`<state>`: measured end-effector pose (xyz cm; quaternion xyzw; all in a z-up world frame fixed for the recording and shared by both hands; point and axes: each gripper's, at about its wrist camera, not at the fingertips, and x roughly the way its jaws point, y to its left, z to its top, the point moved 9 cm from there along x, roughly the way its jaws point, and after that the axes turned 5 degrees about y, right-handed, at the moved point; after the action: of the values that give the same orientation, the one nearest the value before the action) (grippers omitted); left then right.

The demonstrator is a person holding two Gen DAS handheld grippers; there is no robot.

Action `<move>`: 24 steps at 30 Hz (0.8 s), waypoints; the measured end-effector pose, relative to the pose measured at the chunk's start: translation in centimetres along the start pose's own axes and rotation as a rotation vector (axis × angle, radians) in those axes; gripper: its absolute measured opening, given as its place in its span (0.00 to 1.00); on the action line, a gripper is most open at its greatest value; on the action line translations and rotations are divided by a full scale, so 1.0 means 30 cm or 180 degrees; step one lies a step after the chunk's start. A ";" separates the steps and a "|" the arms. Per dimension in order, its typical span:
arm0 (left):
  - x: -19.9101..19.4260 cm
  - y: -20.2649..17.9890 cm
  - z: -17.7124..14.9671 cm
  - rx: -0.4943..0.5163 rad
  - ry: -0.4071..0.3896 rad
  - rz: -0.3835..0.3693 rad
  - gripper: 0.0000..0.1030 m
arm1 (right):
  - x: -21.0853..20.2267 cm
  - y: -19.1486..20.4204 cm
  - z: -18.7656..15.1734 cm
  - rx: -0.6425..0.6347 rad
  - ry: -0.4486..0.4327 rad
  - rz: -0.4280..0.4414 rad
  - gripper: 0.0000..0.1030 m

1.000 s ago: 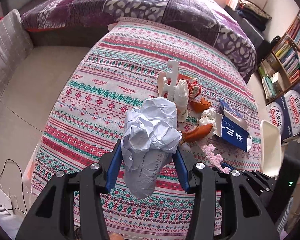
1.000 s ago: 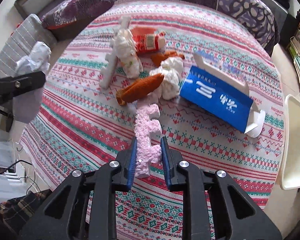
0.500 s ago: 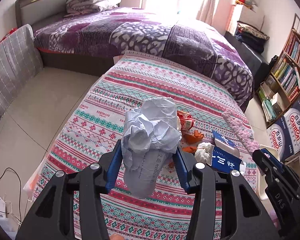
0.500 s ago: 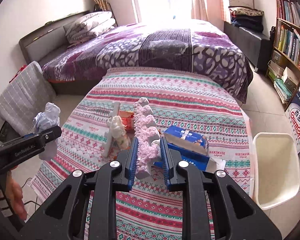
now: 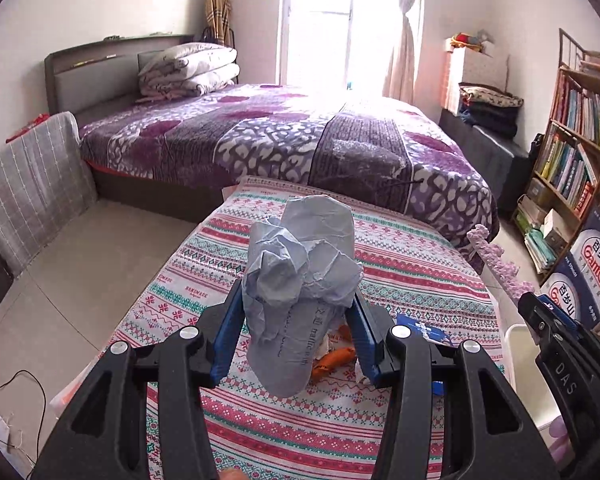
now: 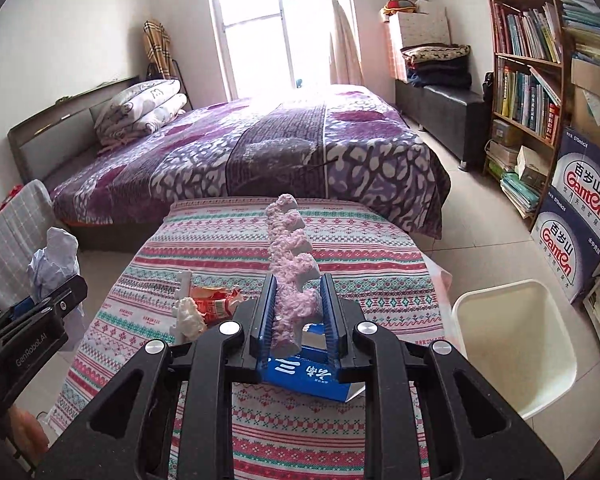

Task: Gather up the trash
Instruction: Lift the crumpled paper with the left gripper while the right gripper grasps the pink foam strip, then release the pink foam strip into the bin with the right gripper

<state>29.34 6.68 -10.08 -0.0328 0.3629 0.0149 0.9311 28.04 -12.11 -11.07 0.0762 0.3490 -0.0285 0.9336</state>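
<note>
Left gripper (image 5: 296,340) jaws clamped crumpled paper (image 5: 300,292), right gripper (image 6: 298,320) jaws pinched pink foam strip (image 6: 290,264), both above tabletop (image 6: 380,240).

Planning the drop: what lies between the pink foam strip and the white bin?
In the right wrist view, only striped tablecloth and the table's edge separate the pink foam strip from the white bin.

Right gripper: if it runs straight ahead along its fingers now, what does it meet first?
Probably the striped tablecloth, far end, then the purple bed; depth is unclear. The right gripper, shut on the pink foam strip, points away from the white bin.
</note>
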 end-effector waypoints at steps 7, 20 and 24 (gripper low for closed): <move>-0.013 -0.085 0.006 0.0048 -0.0089 -0.0051 0.48 | -0.011 -0.064 0.008 0.0069 -0.0016 -0.0109 0.21; 0.007 -0.247 -0.017 0.0117 -0.0024 -0.0254 0.48 | -0.037 -0.267 0.026 0.0324 -0.0011 -0.0368 0.21; 0.011 -0.318 -0.024 0.0182 -0.0011 -0.0363 0.48 | -0.047 -0.355 0.027 0.0464 0.0007 -0.0483 0.21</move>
<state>29.59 -2.88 -10.36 -0.0267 0.3592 -0.0484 0.9316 26.36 -22.76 -10.85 0.1174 0.3518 -0.1243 0.9203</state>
